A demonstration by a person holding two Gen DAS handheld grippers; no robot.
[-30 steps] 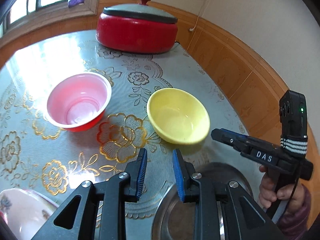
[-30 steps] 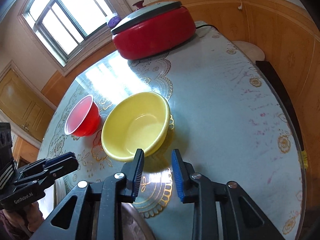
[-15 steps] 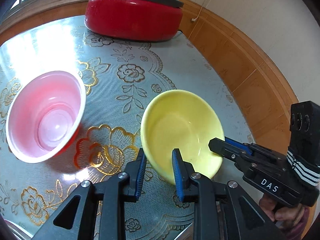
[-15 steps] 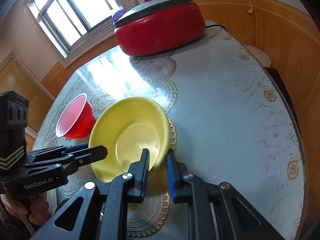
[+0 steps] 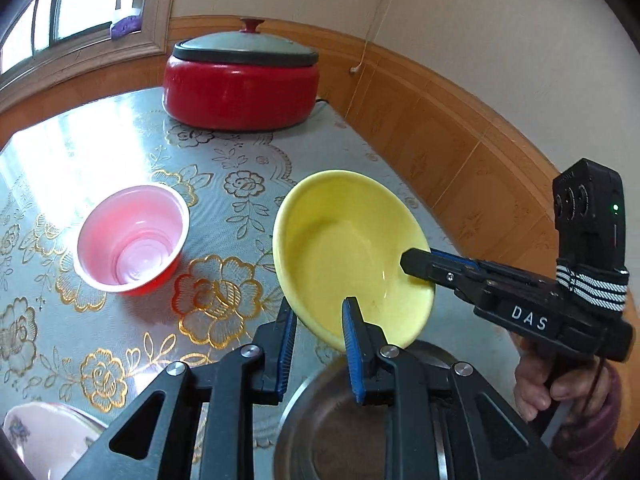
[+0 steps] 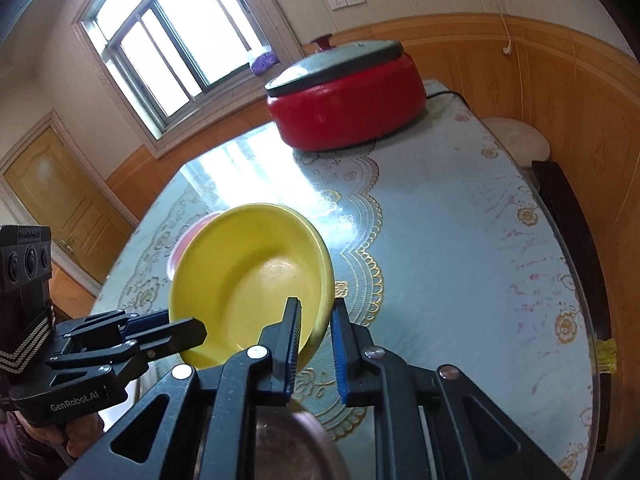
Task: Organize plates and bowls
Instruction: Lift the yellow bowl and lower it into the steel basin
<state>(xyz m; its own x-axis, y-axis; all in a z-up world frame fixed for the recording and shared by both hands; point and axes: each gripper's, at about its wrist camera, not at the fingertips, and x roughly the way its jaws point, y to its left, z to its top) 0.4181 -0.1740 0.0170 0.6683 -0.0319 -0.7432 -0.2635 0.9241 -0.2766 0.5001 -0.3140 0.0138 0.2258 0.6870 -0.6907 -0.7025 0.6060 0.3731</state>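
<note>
Bowl handling is the step in hand, as I judge it. In the left wrist view, the yellow bowl (image 5: 352, 256) is tilted and seems lifted off the table (image 5: 120, 152), its near rim between the fingers of the left gripper (image 5: 318, 320); whether they really press the rim I cannot tell, the gap looks moderate. The right gripper (image 5: 416, 262) comes from the right and its tip sits on the bowl's far rim. The pink bowl (image 5: 132, 238) stands on the cloth to the left, apart from the yellow one, and a steel plate (image 5: 304, 432) lies just under the grippers. In the right wrist view, the right gripper (image 6: 316, 324) has its fingers narrow around the wall of the yellow bowl (image 6: 248, 280), so it holds the bowl. The left gripper (image 6: 188, 326) touches the opposite rim. The next move probably calls for carrying the bowl level over the steel plate (image 6: 280, 448) or the pink bowl (image 6: 180, 248) and lowering it slowly.
</note>
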